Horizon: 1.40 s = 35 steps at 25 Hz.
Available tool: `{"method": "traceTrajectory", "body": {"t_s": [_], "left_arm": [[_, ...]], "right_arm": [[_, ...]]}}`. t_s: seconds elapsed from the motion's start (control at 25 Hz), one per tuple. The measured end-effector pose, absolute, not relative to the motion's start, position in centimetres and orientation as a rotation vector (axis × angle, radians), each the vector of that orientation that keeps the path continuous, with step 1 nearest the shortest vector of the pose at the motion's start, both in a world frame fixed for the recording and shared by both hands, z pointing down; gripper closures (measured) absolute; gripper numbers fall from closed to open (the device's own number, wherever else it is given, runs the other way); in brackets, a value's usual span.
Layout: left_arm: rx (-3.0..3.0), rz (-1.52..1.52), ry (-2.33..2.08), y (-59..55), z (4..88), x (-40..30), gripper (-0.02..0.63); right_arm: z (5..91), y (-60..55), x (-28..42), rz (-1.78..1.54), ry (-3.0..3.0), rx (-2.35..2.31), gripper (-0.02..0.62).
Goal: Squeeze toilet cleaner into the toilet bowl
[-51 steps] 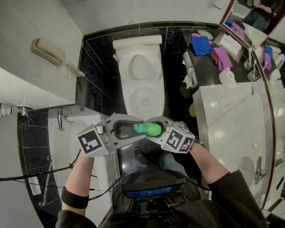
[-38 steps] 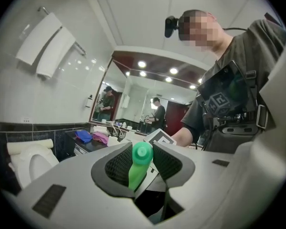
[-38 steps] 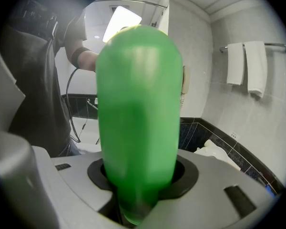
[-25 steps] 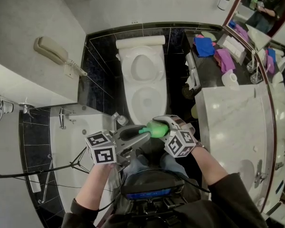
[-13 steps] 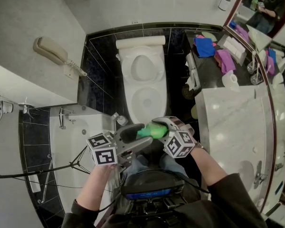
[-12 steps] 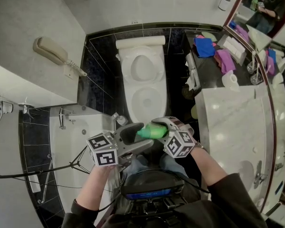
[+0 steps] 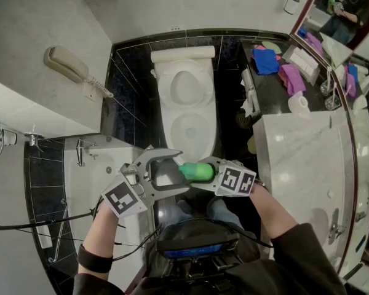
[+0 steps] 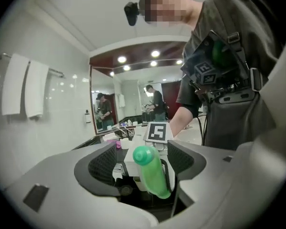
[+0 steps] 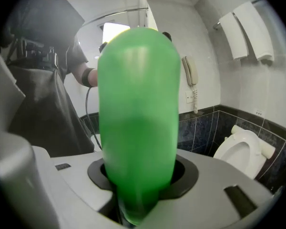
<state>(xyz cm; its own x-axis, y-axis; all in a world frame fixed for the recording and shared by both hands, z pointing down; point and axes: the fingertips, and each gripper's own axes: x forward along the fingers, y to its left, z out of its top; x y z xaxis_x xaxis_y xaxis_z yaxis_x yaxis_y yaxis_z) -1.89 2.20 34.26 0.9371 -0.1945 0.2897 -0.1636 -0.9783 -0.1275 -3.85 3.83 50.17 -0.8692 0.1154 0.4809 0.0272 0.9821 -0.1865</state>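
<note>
Head view puts you standing just short of the toilet bowl point(image 7: 167, 126), whose lid is up and whose inside looks clean and white, with no coloured liquid in it that you can see. So the squeezing itself is not yet done.

Your right gripper point(image 7: 204, 171) is clamped on the green bottle point(image 7: 195, 171), which lies roughly level at waist height between your two hands, above the floor and near the front of the bowl but not over it. In the right gripper view the bottle fills the gap and the jaws press its lower end.

Your left gripper point(image 7: 165, 172) has just been opening its jaws. They now stand wide on either side of the cap point(image 8: 144, 155), and neither pad touches it. The cap looks to be on the bottle, though you cannot tell whether it is loosened. By my reading, what is left is to clear the cap, carry the nozzle over the bowl, tip it and squeeze.

The floor point(image 7: 132, 103) is dark glossy tile. A wall phone point(image 7: 64, 63) hangs on the pale wall at left. At right a marble counter point(image 7: 295, 158) runs under a mirror point(image 7: 338, 11), with blue and purple cloths point(image 7: 265, 60) beyond it.
</note>
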Motion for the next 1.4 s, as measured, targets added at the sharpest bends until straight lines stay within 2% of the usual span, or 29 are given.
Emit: {"method": "traceTrajectory", "body": {"t_s": [0.32,0.48,0.76,1.4], "left_arm": [[-2.942,-0.486,0.174,2.3,34.1,-1.0,0.341],[-2.942,-0.481,0.150,2.6,34.1,-0.7,0.446],[-3.039,-0.472,0.142,2.7,34.2,-0.6,0.459],[-3.593,-0.176,0.597,0.8,37.9,-2.7,0.463]], "right_arm": [[48.9,5.8,-4.4,0.353,-2.619,-0.271,0.408],[49.0,5.8,-4.3,0.362,-2.632,-0.278,0.408],[49.3,5.4,-4.0,0.288,-2.606,-0.230,0.408],[51.7,-1.6,-1.5,-0.380,-2.385,0.233,0.408]]}}
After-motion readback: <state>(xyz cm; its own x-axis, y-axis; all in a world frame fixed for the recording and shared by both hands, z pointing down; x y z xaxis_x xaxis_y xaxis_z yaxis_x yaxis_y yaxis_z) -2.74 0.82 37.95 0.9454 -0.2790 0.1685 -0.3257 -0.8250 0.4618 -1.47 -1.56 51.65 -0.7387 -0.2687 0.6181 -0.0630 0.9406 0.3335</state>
